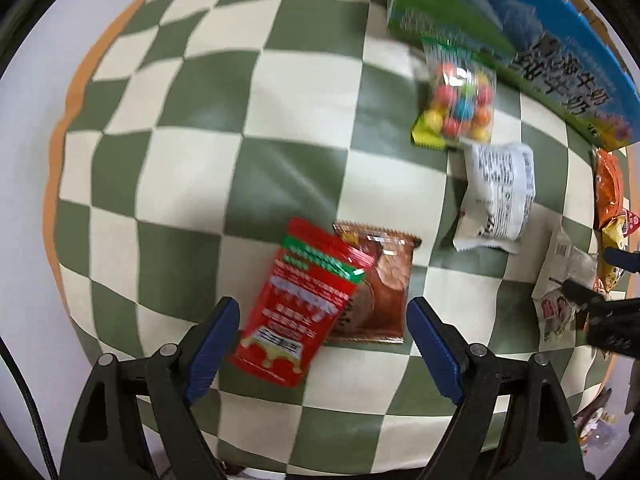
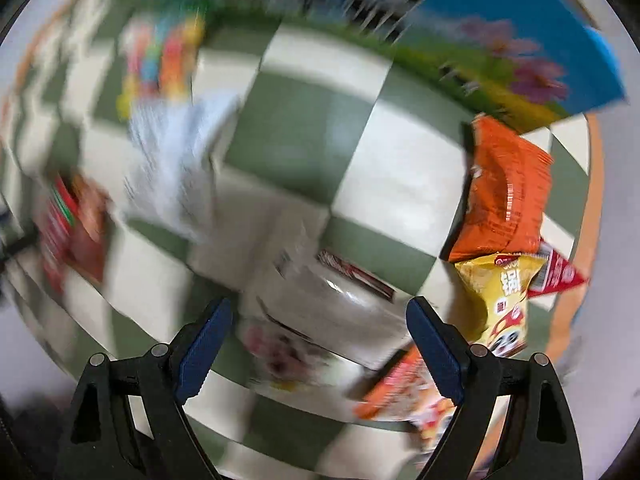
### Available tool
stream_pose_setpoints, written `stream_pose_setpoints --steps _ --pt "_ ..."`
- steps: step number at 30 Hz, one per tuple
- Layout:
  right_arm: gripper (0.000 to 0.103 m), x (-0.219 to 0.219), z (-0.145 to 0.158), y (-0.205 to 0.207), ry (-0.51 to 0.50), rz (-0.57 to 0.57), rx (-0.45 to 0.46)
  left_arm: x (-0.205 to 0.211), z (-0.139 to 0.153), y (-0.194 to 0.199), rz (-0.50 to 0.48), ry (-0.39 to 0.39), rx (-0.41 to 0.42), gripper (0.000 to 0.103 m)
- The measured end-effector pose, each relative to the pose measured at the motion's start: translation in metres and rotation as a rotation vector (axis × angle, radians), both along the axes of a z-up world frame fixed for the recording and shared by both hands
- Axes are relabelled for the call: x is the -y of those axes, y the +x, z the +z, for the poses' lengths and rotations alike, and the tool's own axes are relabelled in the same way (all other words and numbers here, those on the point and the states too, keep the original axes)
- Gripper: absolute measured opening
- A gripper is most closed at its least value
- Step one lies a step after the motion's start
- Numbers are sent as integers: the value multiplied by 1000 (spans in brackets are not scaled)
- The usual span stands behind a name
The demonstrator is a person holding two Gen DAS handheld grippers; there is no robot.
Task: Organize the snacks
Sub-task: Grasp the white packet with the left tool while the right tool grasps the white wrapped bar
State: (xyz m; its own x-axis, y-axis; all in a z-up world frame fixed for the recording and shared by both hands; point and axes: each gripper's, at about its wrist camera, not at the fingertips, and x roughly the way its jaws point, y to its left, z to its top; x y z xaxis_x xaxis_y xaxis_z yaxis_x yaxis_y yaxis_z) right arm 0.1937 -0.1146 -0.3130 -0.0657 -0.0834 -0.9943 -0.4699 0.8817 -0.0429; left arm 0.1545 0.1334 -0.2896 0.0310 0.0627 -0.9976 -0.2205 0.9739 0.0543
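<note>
Both tools spread wide over scattered snacks, nothing gripped yet.

The left tool (image 1: 322,344) straddles the red packet (image 1: 298,308) on the checkered worktop (image 1: 200,160); the right tool (image 2: 320,344) hovers over a whitish packet (image 2: 328,312) (view blurred). Next, probably: clamp, carry toward the carton (image 1: 500,28).

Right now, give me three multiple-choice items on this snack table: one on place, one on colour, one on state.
1. The red packet lies partly on top of which one?
A. white packet
B. brown packet
C. gumball bag

2. What colours is the checkered tablecloth?
A. green and cream
B. blue and white
C. red and black

3. What state is the left tool in?
A. shut on the red packet
B. open, holding nothing
C. shut on nothing

Answers: 1 B, its edge covers the brown packet. 2 A, the squares alternate green and cream. 3 B, its jaws stand wide apart around the packets.
</note>
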Motion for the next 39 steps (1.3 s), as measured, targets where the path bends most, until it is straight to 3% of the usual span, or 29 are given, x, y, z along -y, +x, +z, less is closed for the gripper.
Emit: stream_pose_setpoints --steps 3,4,7,9,11,13,16,17,20,26,27,28,31,36,39 --pt "85 0 -23 -7 -61 91 -20 6 -10 -7 14 -33 -24 85" --pt "77 1 -27 -8 -67 98 -15 8 -13 -10 18 -37 -33 85" --pt "71 5 -30 -2 -21 53 2 10 -19 -18 21 -43 -41 85" --pt "69 15 -28 7 22 -53 2 7 -21 -22 29 -41 -43 85" --pt "68 32 -24 20 91 -228 0 4 -23 -23 45 -46 -44 85" --pt "67 58 -23 32 223 -481 -50 2 -27 -22 48 -60 -48 85" --pt "68 83 -29 39 367 -697 -138 1 -36 -14 47 -86 -61 85" --pt "69 83 -29 40 386 -698 -158 3 -40 -12 45 -90 -70 85" --pt "75 72 -20 43 326 -569 -86 12 -45 -2 49 -82 -84 85" --pt "76 52 -19 44 229 -396 8 42 -28 31 21 -154 -14 85" --pt "72 47 -19 41 217 -388 15 47 -27 38 14 -156 -5 85" --pt "57 47 -21 40 204 -388 24 52 -26 45 5 -151 5 85" --pt "53 62 -22 41 206 -477 36 67 -29 66 -24 -158 10 85" --pt "54 96 -20 49 272 -628 -4 85 -56 99 -62 -137 -52 85" --pt "60 106 -23 53 271 -628 -29 91 -72 107 -75 -122 -65 56"
